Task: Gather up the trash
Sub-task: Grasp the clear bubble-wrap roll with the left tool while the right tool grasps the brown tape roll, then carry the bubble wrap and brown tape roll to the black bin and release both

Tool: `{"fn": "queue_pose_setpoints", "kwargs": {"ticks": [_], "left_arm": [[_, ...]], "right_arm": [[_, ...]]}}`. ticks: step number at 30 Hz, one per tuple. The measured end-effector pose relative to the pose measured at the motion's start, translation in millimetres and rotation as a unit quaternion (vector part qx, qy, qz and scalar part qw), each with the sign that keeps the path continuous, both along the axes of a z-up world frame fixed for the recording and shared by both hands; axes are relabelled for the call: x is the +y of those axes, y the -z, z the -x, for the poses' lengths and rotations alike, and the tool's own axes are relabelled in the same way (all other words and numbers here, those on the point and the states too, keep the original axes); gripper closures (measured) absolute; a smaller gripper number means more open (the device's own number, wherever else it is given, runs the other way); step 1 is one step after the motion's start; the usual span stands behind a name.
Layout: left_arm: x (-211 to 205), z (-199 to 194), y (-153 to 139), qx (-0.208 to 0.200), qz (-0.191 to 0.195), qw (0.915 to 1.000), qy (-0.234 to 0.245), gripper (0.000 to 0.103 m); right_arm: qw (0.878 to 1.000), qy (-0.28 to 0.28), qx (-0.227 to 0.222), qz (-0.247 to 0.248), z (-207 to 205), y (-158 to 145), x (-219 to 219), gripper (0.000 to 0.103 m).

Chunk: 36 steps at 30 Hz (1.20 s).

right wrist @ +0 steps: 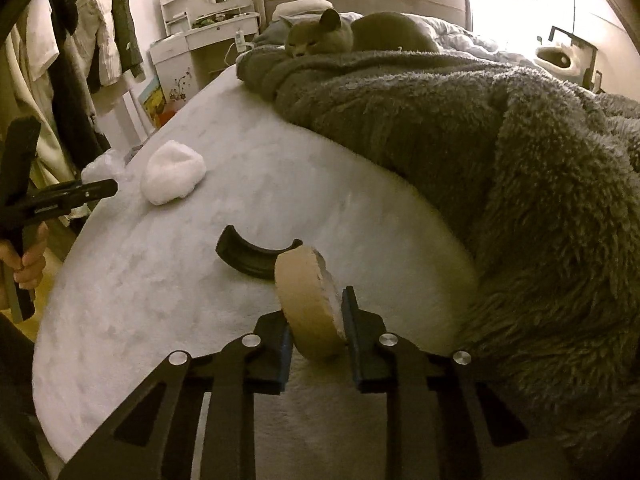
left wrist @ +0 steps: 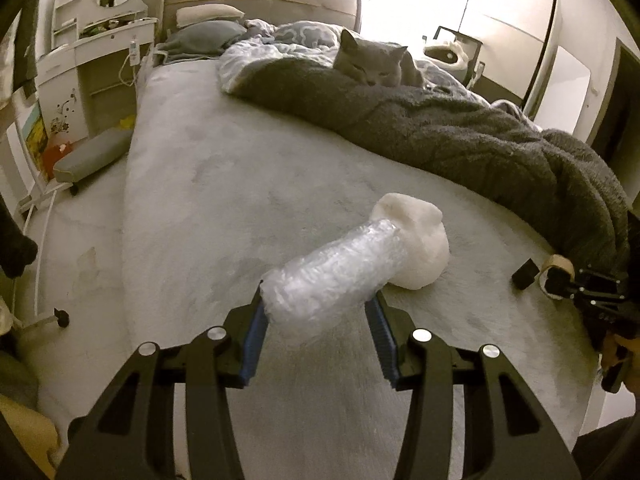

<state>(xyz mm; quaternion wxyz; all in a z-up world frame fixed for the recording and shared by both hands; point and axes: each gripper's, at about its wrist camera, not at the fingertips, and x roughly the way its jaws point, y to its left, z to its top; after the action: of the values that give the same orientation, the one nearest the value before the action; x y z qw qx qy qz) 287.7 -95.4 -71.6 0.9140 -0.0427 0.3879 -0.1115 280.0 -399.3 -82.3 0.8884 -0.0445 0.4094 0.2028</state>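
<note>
Blue-padded fingers (left wrist: 256, 332) of the left gripper (left wrist: 318, 300) are seen clamped on a roll of bubble wrap (left wrist: 332, 276), which is held between the pads just above the pale bed cover (left wrist: 208, 184). A crumpled white wad (left wrist: 416, 240), perhaps tissue or soft packing, is seen lying on the cover just beyond the roll's far end; whether the two touch cannot be told. On the right wrist view, the right gripper (right wrist: 318, 320) is shown closed on a tan roll of tape (right wrist: 310, 304), which is pinched on edge between the pads at the near part of the bed. A black curved piece of plastic (right wrist: 250, 258) is seen resting on the cover just behind the tape roll. Farther up the bed, a grey cat (left wrist: 372, 60) is pictured lying on a dark fleece blanket (left wrist: 460, 132), which is bunched along the bed's right side. A white dressing table (left wrist: 96, 52) is visible against the wall to the left of the bed, with a grey padded stool (left wrist: 92, 156) on the floor in front of it. Clothes (right wrist: 100, 36) are seen hanging at the left of the right wrist view.
</note>
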Motion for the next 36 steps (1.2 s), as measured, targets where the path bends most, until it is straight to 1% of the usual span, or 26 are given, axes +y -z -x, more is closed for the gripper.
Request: {"fn": "queue_pose_setpoints", "kwargs": {"ticks": [2,6,10,13,16,23,26,30,33,36], "left_arm": [[4.5,7.5,0.3,-0.002,0.011,0.9999,-0.01,0.053],[7.9,22.0,-0.7,-0.014,-0.001,0.9997,-0.022,0.053],[17.9,37.2,-6.3,-0.023,0.007,0.9989,-0.04,0.053],[18.3,49.5,-9.3,-0.031,-0.005,0.9983,-0.05,0.053],[17.4,61.8,-8.8,-0.03,-0.003,0.9977,-0.06,0.053],[19.2,85.1,2.8,-0.008,-0.01,0.9963,-0.085,0.053],[29.8,92.8,6.5,0.002,-0.001,0.9949,-0.101,0.053],[46.3,101.9,6.6,0.006,0.009,0.9913,-0.131,0.053],[57.4,108.5,6.7,0.008,0.019,0.9891,-0.146,0.053],[65.4,112.1,8.9,0.011,0.013,0.9875,-0.156,0.053]], "right_arm": [[1.0,0.002,0.001,0.0,0.7,0.2,0.3,0.082],[1.0,0.02,-0.004,-0.01,3.4,-5.0,-4.2,0.082],[0.999,0.031,-0.005,-0.036,11.4,-13.9,-5.8,0.082],[0.997,0.039,-0.002,-0.06,17.6,-19.1,-4.8,0.082],[0.996,0.042,0.003,-0.083,25.3,-24.8,-1.0,0.082],[0.995,0.03,0.016,-0.098,35.2,-25.5,21.9,0.082],[0.994,0.017,0.023,-0.104,39.7,-25.4,37.7,0.082],[0.994,-0.006,0.021,-0.103,46.5,-30.7,60.8,0.082],[0.994,-0.024,0.018,-0.102,50.7,-34.9,76.7,0.082],[0.993,-0.031,0.019,-0.108,51.7,-36.5,84.9,0.082]]}}
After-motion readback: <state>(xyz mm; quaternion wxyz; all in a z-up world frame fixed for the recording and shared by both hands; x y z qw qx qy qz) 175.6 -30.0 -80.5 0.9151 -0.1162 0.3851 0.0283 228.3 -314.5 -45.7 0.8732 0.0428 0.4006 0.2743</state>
